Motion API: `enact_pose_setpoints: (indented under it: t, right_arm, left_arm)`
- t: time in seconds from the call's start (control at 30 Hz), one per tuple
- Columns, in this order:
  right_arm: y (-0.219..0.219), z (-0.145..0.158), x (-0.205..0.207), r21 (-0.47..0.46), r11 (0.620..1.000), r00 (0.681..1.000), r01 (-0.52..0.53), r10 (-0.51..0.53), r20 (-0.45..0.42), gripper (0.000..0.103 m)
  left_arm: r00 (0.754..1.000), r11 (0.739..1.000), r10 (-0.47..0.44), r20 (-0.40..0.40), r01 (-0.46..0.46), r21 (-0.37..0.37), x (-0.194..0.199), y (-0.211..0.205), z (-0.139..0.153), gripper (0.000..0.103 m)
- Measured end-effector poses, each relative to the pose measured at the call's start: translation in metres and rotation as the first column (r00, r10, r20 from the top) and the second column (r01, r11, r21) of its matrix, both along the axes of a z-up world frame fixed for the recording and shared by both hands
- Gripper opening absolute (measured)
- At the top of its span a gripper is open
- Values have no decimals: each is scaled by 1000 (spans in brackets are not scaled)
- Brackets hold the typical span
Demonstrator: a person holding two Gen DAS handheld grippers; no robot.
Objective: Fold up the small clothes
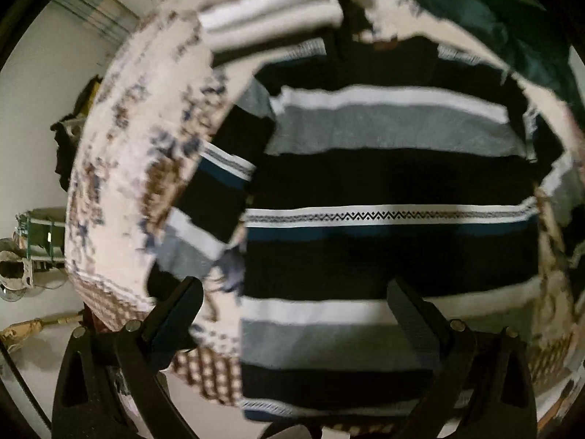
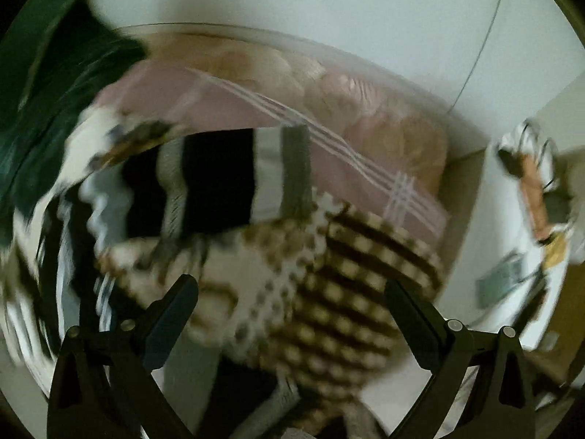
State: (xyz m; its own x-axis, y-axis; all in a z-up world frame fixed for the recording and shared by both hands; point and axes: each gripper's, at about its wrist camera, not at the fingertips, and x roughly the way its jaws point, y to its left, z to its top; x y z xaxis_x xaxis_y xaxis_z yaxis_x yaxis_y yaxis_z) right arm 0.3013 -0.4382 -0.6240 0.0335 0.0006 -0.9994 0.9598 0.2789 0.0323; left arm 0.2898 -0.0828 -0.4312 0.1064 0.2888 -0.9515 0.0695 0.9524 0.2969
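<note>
striped sweater (image 1: 384,183) fills centre frame ahead of the wide, empty left gripper (image 1: 292,296); stripes run left-right; right gripper (image 2: 290,294) wide too, sleeve (image 2: 234,179) upper left

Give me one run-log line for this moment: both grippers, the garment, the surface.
left gripper: open, over hem | right gripper: open, empty | striped sweater: flat, one sleeve folded in | patterned blanket: underneath
</note>
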Motion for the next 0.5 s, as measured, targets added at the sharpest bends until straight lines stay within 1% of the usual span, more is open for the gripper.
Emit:
enact_pose_setpoints:
  t: [0.03,0.07,0.1,0.13,0.17,0.2,0.23,0.3,0.33,0.37,0.4,0.43,0.47,0.5]
  right_arm:
    - [-4,-17,1,17,999,999,34,-34,2,99]
    - [-9,-36,0,39,996,997,77,-78,9,99]
    - [-13,-53,0,58,992,994,113,-113,6,99]
    - [-17,-68,0,75,987,989,145,-146,11,96]
    - [-19,-82,-2,100,978,982,184,-188,23,90]
    - [-20,-94,-2,122,968,974,218,-223,36,87]
    - [-21,-100,-1,121,962,967,243,-250,48,86]
    - [-21,-101,0,74,955,952,287,-293,89,84]
    - [-20,-97,2,43,952,945,305,-308,114,76]
    - [-20,-94,5,15,950,941,312,-311,136,62]
    - [-18,-91,8,-16,949,940,315,-309,143,54]
    - [-17,-89,11,-40,950,942,311,-302,148,36]
    - [-15,-87,17,-63,953,948,295,-283,146,20]
    - [-11,-84,25,-95,958,958,269,-256,129,20]
  left_arm:
    - [1000,1000,13,-20,-13,3,6,-2,-19,103]
    - [999,1000,21,-29,-21,1,9,-3,-29,103]
    - [998,999,35,-48,-35,1,13,-4,-47,103]
    - [997,999,46,-61,-45,5,16,-4,-57,103]
    - [996,998,55,-71,-55,5,19,-5,-66,103]
    - [994,998,68,-81,-69,-3,23,-5,-76,103]
    - [993,997,77,-87,-78,-10,26,-5,-84,103]
    - [992,996,84,-91,-86,-22,31,-1,-97,103]
    - [993,996,83,-89,-87,-33,35,0,-102,103]
    - [993,995,80,-84,-84,-47,36,3,-106,103]
    - [994,995,74,-78,-79,-54,38,4,-109,103]
    - [995,996,66,-70,-70,-59,39,8,-111,103]
    - [996,996,61,-64,-65,-62,41,12,-113,103]
    - [997,996,57,-54,-61,-66,42,18,-113,103]
